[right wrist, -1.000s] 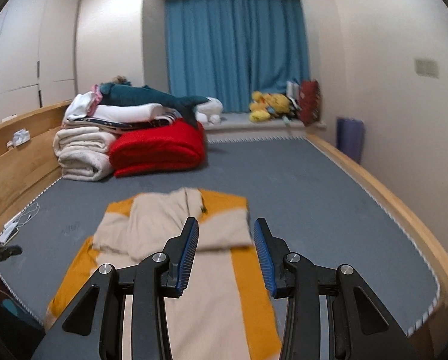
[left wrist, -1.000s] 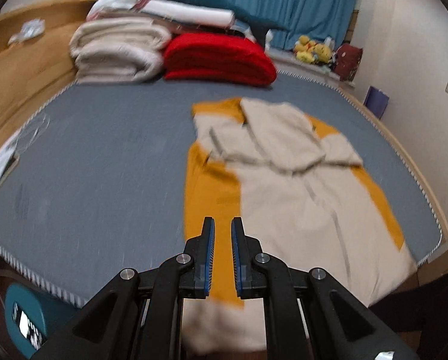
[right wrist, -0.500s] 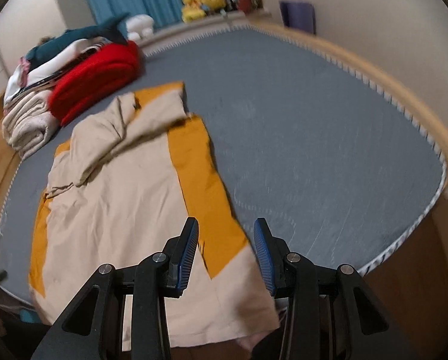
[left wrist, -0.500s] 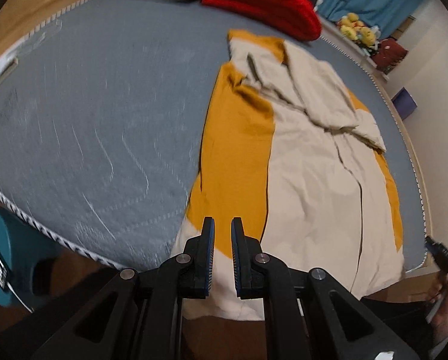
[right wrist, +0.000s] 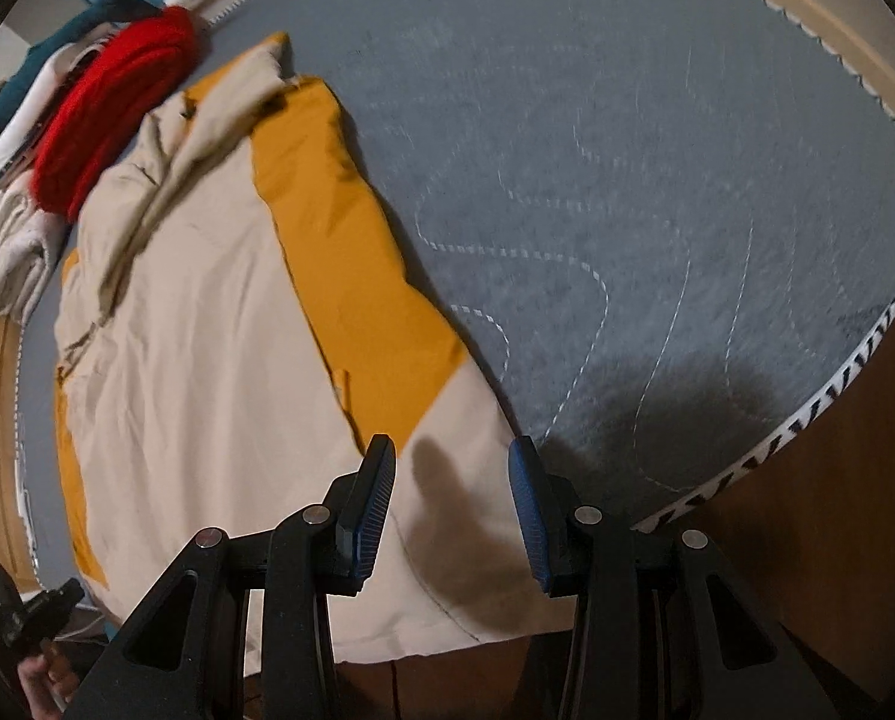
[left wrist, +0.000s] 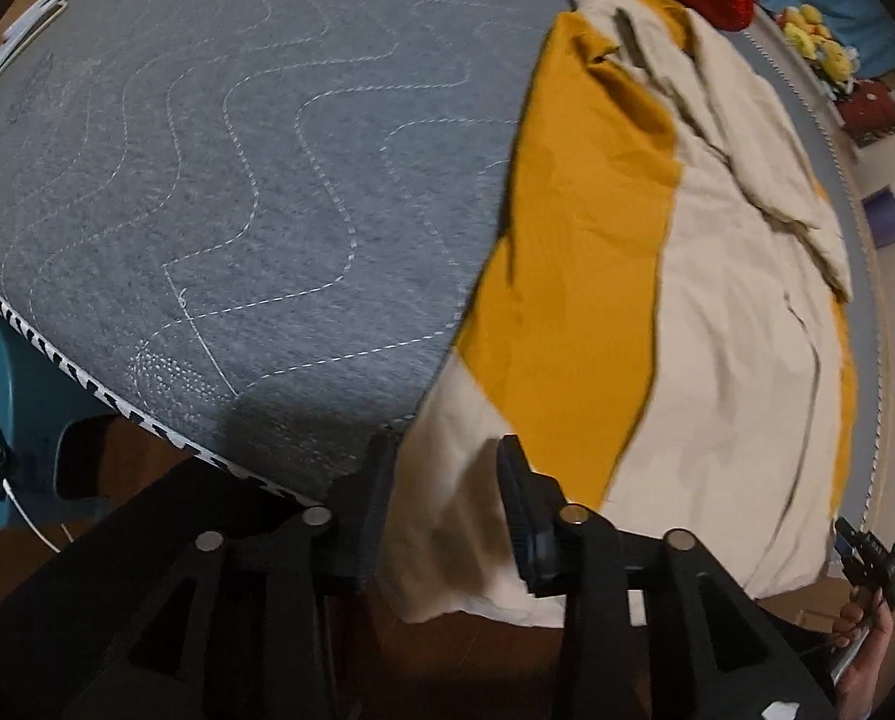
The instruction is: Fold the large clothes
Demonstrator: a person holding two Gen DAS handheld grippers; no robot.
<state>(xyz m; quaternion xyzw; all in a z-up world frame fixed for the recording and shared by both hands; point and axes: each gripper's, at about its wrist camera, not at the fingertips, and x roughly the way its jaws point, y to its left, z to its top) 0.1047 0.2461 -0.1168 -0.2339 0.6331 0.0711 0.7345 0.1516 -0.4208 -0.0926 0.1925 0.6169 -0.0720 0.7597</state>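
Observation:
A large beige and mustard-yellow garment [left wrist: 717,312] lies spread flat on the grey quilted bed [left wrist: 237,180], its hem hanging over the near edge. My left gripper [left wrist: 444,480] is open, its jaws straddling the garment's near left hem corner. In the right wrist view the same garment [right wrist: 207,360] lies on the bed [right wrist: 657,150]. My right gripper [right wrist: 453,480] is open over the garment's near right hem corner. Neither gripper holds cloth.
Stacked folded blankets, a red one [right wrist: 111,114] and cream ones [right wrist: 3,252], lie at the bed's far end. A teal stool [left wrist: 21,396] stands at the left by the bed edge. Yellow plush toys [left wrist: 819,42] sit far right.
Both grippers have dropped down and forward to the garment's near hem. My left gripper has opened from shut. The right gripper stays open.

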